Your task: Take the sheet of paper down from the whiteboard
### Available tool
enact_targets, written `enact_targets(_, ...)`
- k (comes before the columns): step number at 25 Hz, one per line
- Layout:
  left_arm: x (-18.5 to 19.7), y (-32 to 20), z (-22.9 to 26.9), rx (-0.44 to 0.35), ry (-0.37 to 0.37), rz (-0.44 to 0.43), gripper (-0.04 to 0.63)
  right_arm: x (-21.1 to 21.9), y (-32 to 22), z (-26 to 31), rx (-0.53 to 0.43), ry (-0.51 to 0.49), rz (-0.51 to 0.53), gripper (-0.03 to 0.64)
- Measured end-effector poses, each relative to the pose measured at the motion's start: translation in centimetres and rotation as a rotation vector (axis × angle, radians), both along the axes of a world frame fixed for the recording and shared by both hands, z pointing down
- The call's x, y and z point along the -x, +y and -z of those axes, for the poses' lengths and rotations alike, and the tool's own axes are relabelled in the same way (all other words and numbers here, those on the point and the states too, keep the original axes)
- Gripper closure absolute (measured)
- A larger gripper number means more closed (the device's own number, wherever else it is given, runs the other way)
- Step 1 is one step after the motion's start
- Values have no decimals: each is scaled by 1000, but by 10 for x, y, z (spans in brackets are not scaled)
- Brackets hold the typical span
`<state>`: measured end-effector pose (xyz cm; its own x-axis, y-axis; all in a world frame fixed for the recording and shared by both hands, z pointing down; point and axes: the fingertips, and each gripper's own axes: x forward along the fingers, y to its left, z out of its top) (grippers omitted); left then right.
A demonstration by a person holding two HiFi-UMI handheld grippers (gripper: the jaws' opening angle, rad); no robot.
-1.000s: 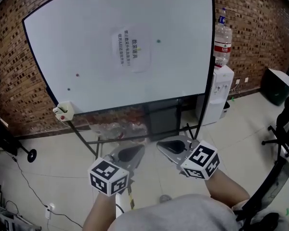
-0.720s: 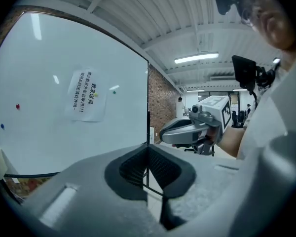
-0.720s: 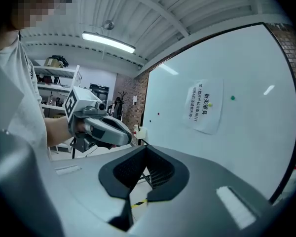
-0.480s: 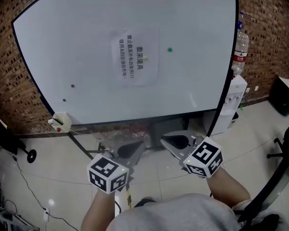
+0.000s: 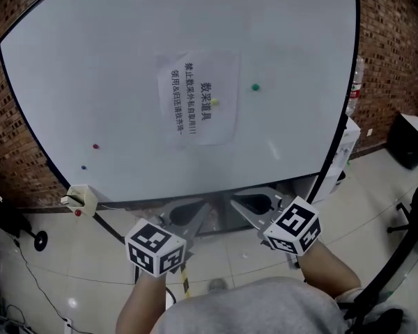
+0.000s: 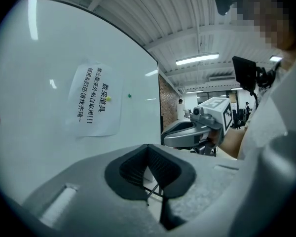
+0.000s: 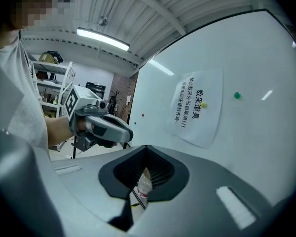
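— Item one?
— Whiteboard (image 5: 111, 61), upright against a brick wall (image 5: 393, 40). It fills most of the head view.
— Item two, the task's thing?
— Sheet of paper (image 5: 197, 99), white, with black print in lines turned sideways. Location: flat on the whiteboard, around its middle. Held by one yellow magnet (image 5: 214, 102) that sits on the sheet, right of its centre.
— Other magnets?
— Green magnet (image 5: 255, 87), on bare board just right of the sheet, not touching it. Red magnet (image 5: 95, 146) and blue magnet (image 5: 83, 167), at the lower left of the board, well apart from the sheet.
— Grippers?
— Left gripper (image 5: 203, 205): fingers clenched together, nothing between them. Right gripper (image 5: 235, 204): fingers likewise clenched, empty. The two are side by side below the board's lower edge, pointing toward it, well apart from the sheet.
— Sundries?
— Pale box (image 5: 80, 199) at the board's lower left corner. Water bottle (image 5: 355, 82) just past the board's right edge. Glossy floor (image 5: 90, 270) below.
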<state>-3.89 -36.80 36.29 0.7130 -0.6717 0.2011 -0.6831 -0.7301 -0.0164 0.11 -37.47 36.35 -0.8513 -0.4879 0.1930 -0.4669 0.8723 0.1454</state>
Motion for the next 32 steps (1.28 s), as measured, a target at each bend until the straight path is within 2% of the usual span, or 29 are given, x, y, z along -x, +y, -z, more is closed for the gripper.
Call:
enact_targets(10, 29, -80, 24, -4, -10, -31, 594, 23, -79, 21, -3, -14, -39, 618)
enact_targets(15, 53, -109, 25, 8, -25, 11, 594, 29, -100, 24, -4, -16, -43, 618)
enact_targets(20, 75, -132, 31, -20, -34, 68, 590, 35, -113, 21, 4, -15, -46, 618)
enact_targets(28, 102, -165, 62, -84, -7, 116, 421, 38, -133, 23, 6, -10, -65, 618)
enact_targets(32, 109, -176, 67, -85, -11, 124, 393, 41, -136, 25, 0, -5, -65, 618)
